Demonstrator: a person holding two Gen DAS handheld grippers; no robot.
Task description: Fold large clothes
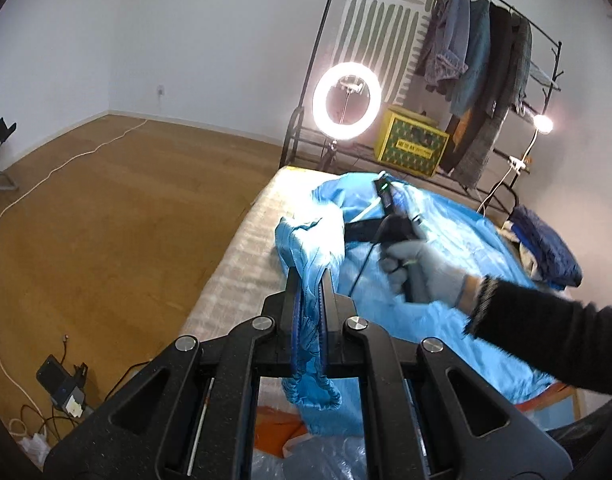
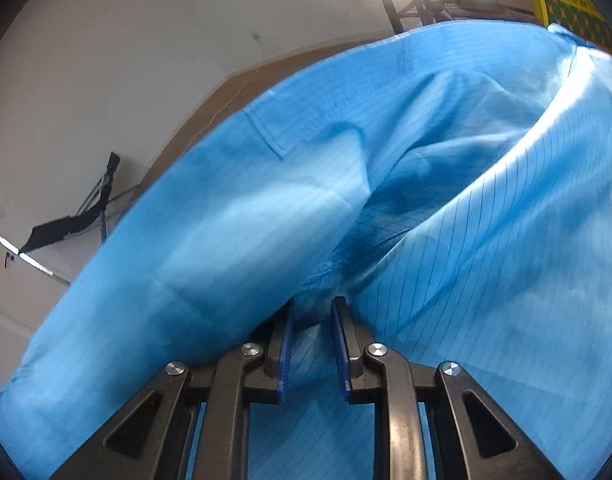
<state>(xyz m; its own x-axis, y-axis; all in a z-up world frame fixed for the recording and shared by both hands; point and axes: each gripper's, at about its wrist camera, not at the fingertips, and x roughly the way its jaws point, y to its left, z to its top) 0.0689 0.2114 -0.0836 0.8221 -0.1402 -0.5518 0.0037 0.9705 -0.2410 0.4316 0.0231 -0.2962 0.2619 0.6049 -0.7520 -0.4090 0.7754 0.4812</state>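
A large light-blue garment [image 1: 438, 240] lies rumpled across a pale mattress [image 1: 242, 252]. In the left wrist view my left gripper [image 1: 309, 280] is shut on the garment's gathered elastic edge, which hangs in a bunch below the fingers. Further along the bed a gloved hand [image 1: 430, 272] holds my right gripper [image 1: 388, 196], which points down into the fabric. In the right wrist view the blue garment [image 2: 386, 160] fills the frame. A fold of it sits pinched between the tips of the narrowly spaced right gripper [image 2: 313, 305].
Behind the bed stand a lit ring light [image 1: 347, 100], a black clothes rack [image 1: 482, 80] with hanging coats, and a yellow box [image 1: 412, 144]. A dark blue folded cloth [image 1: 546, 244] lies at the bed's far right. The wooden floor [image 1: 106, 220] on the left carries cables.
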